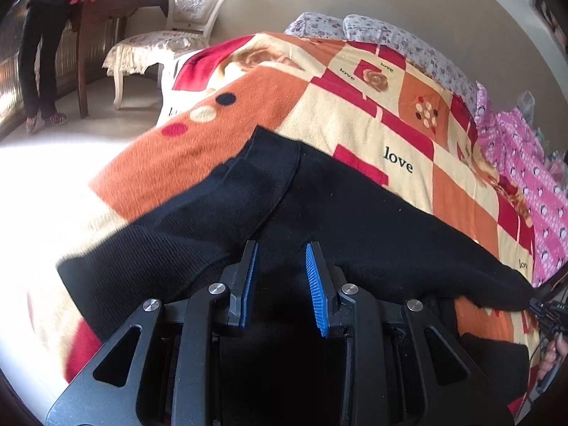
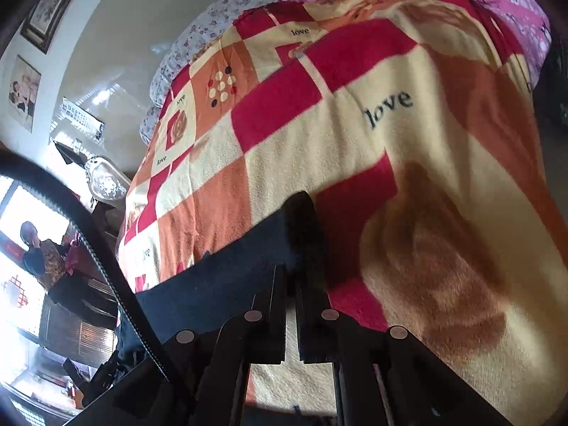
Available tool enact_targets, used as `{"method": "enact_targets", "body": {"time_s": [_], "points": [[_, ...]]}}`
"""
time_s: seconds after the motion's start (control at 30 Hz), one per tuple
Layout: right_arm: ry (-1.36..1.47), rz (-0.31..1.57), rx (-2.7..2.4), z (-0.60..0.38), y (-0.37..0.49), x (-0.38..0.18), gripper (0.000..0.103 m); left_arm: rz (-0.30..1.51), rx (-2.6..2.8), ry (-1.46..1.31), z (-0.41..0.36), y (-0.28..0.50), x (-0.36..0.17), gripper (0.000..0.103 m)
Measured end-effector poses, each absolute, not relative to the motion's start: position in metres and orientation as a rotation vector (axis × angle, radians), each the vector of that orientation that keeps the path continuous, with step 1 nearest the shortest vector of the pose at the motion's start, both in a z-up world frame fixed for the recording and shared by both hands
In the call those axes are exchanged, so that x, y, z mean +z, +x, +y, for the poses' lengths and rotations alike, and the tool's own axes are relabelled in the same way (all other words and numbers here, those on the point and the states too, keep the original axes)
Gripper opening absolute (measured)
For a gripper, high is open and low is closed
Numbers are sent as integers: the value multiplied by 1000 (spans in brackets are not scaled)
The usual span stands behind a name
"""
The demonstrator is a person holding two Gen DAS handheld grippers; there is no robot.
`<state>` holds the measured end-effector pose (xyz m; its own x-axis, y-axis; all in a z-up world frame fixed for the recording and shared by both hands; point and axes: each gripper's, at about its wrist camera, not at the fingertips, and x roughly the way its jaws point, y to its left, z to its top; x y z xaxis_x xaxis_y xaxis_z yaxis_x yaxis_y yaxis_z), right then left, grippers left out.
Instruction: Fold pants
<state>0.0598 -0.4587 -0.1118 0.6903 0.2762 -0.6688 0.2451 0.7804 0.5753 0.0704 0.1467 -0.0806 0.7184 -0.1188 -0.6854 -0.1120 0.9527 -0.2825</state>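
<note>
Ahead of my left claw (image 1: 280, 259) the black pants (image 1: 269, 191) lie spread across the checked blanket (image 1: 355, 113), waistband on the far side from the claw and one leg running off to its right. Its blue pads (image 1: 316, 284) stand a little apart with dark cloth in front of and below them; I cannot tell whether they actually pinch any fabric or merely sit over it.

My right claw (image 2: 293, 277) has its jaws drawn together on the tip of a pant leg, a dark tuft of cloth sticking out just past the fingertips. From that claw the leg runs away to the left over the blanket.

I judge the step in hand to be carrying this leg end over to make the fold. To do it well I'd keep the right pinch firm and travel low enough that the cloth doesn't billow. The left side should pin its part of the garment so nothing drags. The end should be laid edge to edge before I let go. A thin pinch on slack knit could slip, so I'd move steadily.
</note>
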Motion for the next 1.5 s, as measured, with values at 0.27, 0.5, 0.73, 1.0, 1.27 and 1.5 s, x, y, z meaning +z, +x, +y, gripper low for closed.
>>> {"method": "enact_targets", "body": {"time_s": [0.27, 0.5, 0.73, 1.0, 1.27, 1.5], "points": [[646, 687, -65, -481, 16, -134, 12, 819, -162, -110, 178, 161, -48, 72], [697, 650, -29, -485, 14, -136, 22, 944, -316, 64, 183, 235, -84, 72], [725, 645, -11, -487, 15, -138, 22, 957, -509, 91, 175, 259, -106, 75], [712, 643, -18, -484, 16, -139, 22, 931, -534, 130, 172, 256, -104, 56], [726, 640, -9, -485, 16, -139, 24, 849, -464, 233, 155, 220, -70, 10], [797, 683, -2, -500, 31, -126, 29, 705, -400, 283, 134, 167, -21, 10]]}}
